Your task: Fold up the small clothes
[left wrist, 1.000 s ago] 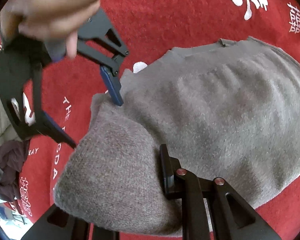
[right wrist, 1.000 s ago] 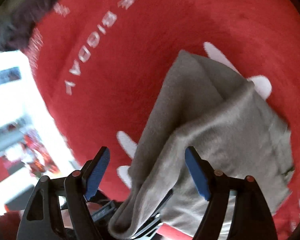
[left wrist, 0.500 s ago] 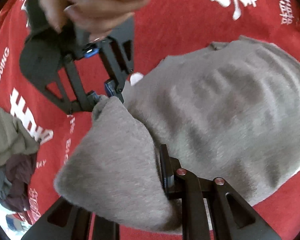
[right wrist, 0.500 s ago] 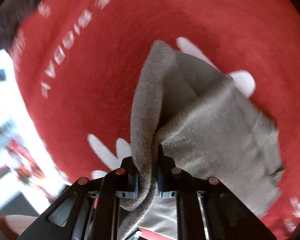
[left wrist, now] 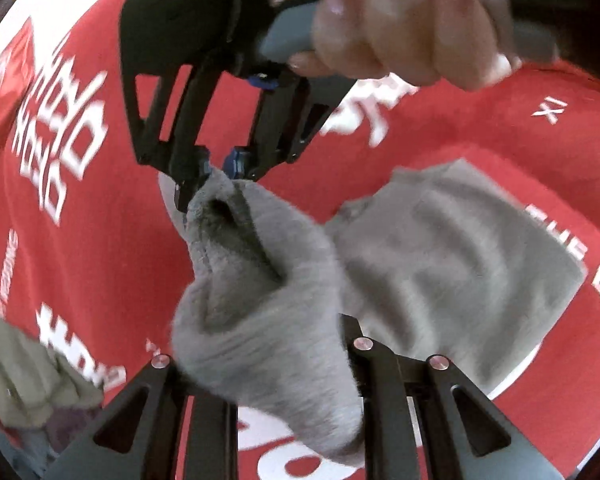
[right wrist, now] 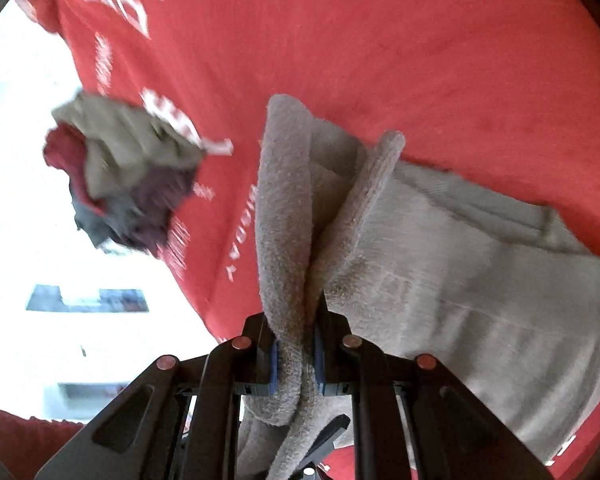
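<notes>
- A red cloth (left wrist: pixel 440 128) covers the whole work surface. It has a soft, short pile.
- White printed letters (left wrist: pixel 56 128) stand on the red cloth, some Latin and some looking like Chinese characters; most are blurred and I cannot read them fully.
- A white rounded shape (left wrist: pixel 300 466) is printed on the cloth at the lower edge of the left wrist view.
- At the edge of the red cloth, the right wrist view shows a very bright, washed-out area (right wrist: pixel 40 240). A dark rectangular shape (right wrist: pixel 86 300) is seen inside it, too blurred to say what it is.
</notes>
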A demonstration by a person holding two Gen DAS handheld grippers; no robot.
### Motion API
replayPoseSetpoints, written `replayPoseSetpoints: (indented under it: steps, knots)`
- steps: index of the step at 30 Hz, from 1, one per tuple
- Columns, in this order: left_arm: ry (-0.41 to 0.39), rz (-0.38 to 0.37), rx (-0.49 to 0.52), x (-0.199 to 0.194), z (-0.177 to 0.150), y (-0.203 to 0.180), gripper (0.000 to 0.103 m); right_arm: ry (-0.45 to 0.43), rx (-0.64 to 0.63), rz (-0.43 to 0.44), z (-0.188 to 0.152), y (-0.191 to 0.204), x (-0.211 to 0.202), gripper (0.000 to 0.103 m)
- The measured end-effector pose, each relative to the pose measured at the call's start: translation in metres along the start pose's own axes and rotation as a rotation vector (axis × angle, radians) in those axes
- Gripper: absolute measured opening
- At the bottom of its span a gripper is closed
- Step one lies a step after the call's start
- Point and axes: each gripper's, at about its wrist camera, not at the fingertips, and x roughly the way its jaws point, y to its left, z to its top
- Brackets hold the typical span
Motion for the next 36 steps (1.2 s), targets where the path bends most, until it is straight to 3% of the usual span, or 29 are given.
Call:
replayPoseSetpoints:
  steps: [6,9,14,18,20,21,22,24,26,29,30,33,36]
  knots:
    - [-0.073,-0.042,0.149,-0.008,0.038,-0.060,0.019,-0.154,0.047,0.018,-0.042,-0.054,-0.082,0.014]
    - [-0.076,-0.081,0.236,0.000,0.045,-0.100,0.019,-0.197,0.094,-0.006,-0.062,-0.081,-0.089,0.014]
    - [-0.037,-0.133,0.341,0.019,0.037,-0.153,0.019,-0.246,0.242,-0.028,-0.102,-0.151,-0.078,0.014]
    - [0.016,-0.159,0.392,0.032,0.018,-0.172,0.019,-0.221,0.344,-0.057,-0.130,-0.207,-0.053,0.014]
    - [0.030,-0.155,0.412,0.034,0.011,-0.173,0.024,-0.218,0.355,-0.055,-0.135,-0.216,-0.046,0.015]
    - [0.030,-0.158,0.414,0.034,0.009,-0.173,0.035,-0.222,0.356,-0.050,-0.137,-0.219,-0.043,0.015]
    - [0.025,-0.178,0.397,0.032,0.007,-0.168,0.052,-0.232,0.358,-0.042,-0.138,-0.220,-0.041,0.017]
    - [0.014,-0.204,0.358,0.024,0.005,-0.158,0.069,-0.248,0.361,-0.045,-0.140,-0.222,-0.041,0.018]
    - [0.009,-0.231,0.327,0.013,0.005,-0.147,0.070,-0.253,0.368,-0.062,-0.141,-0.219,-0.043,0.023]
    - [0.037,-0.247,0.251,-0.001,-0.001,-0.130,0.070,-0.266,0.395,-0.103,-0.145,-0.209,-0.052,0.037]
    - [0.051,-0.252,0.215,-0.004,-0.004,-0.121,0.070,-0.275,0.406,-0.126,-0.150,-0.203,-0.057,0.047]
    - [0.142,-0.281,0.056,-0.008,-0.018,-0.083,0.070,-0.321,0.437,-0.127,-0.174,-0.188,-0.076,0.051]
    - [0.310,-0.376,-0.192,0.004,-0.039,-0.039,0.070,-0.363,0.494,-0.118,-0.213,-0.171,-0.087,0.051]
